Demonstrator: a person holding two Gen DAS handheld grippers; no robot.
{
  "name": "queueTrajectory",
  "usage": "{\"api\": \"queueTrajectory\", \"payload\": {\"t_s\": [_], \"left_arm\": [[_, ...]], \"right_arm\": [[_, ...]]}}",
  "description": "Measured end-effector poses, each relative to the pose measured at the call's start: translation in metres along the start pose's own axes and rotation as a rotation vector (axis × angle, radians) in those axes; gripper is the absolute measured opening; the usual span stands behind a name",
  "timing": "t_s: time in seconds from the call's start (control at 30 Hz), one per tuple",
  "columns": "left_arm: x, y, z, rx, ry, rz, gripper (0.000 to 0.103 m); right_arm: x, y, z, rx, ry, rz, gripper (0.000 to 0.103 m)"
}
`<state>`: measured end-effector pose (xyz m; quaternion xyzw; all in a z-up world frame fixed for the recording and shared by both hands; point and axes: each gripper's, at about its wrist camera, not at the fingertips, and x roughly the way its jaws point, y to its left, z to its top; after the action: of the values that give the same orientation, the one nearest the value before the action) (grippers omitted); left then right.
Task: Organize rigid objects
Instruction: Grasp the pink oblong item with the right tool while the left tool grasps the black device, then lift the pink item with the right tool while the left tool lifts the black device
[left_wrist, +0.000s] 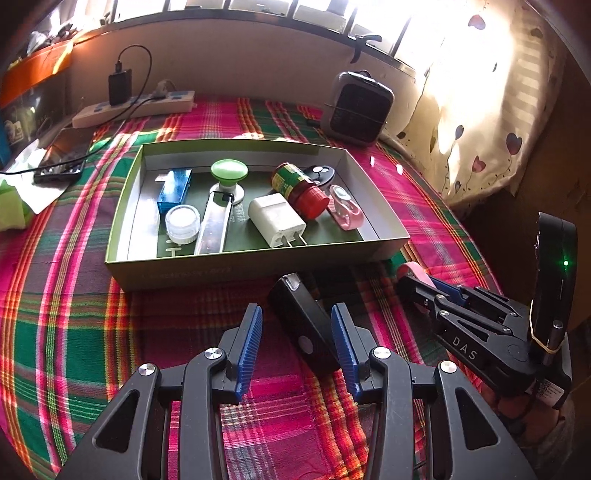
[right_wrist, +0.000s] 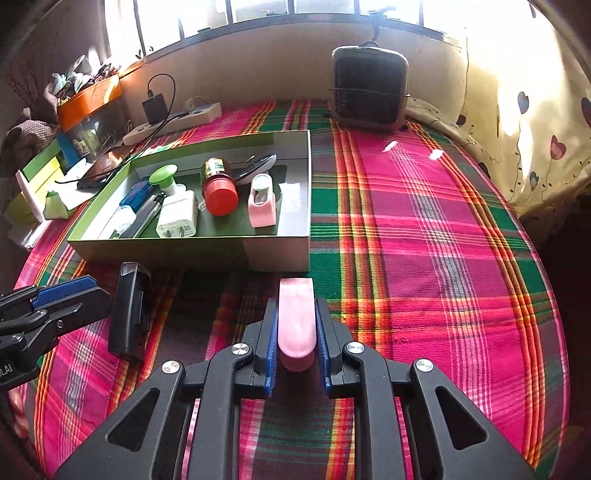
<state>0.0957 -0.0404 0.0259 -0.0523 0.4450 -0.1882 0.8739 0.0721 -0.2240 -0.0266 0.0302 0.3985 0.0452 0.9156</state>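
Though the right claw (right_wrist: 296, 341) clamps a pink case (right_wrist: 296, 317), its near end is hidden between the pads, so we only guess it is a flat capsule; its long axis points at the box (right_wrist: 192, 251). Our left claw (left_wrist: 296, 341) gapes around a black lighter (left_wrist: 303, 325) on the plaid cloth (right_wrist: 424, 258), angled toward the box.

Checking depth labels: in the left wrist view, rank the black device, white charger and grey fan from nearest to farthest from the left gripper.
From the left gripper:
1. Black device, between its open fingers, on the cloth.
2. White charger, inside the green box, front middle.
3. Grey fan, far right, by the wall.
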Motion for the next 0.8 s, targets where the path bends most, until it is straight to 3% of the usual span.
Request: {"api": "queueTrajectory", "payload": {"t_s": [0.43,0.8], "left_arm": [[0.022,-0.017,-0.001,0.022,0.055,0.088,0.039],[0.022,-0.006,-0.003,0.045,0.042,0.176,0.039]], "right_arm": [[-0.001,-0.010,0.000,0.041,-0.001,0.042,0.019],[-0.001,-0.012,-0.001,0.052,-0.001,0.058,0.019]]}}
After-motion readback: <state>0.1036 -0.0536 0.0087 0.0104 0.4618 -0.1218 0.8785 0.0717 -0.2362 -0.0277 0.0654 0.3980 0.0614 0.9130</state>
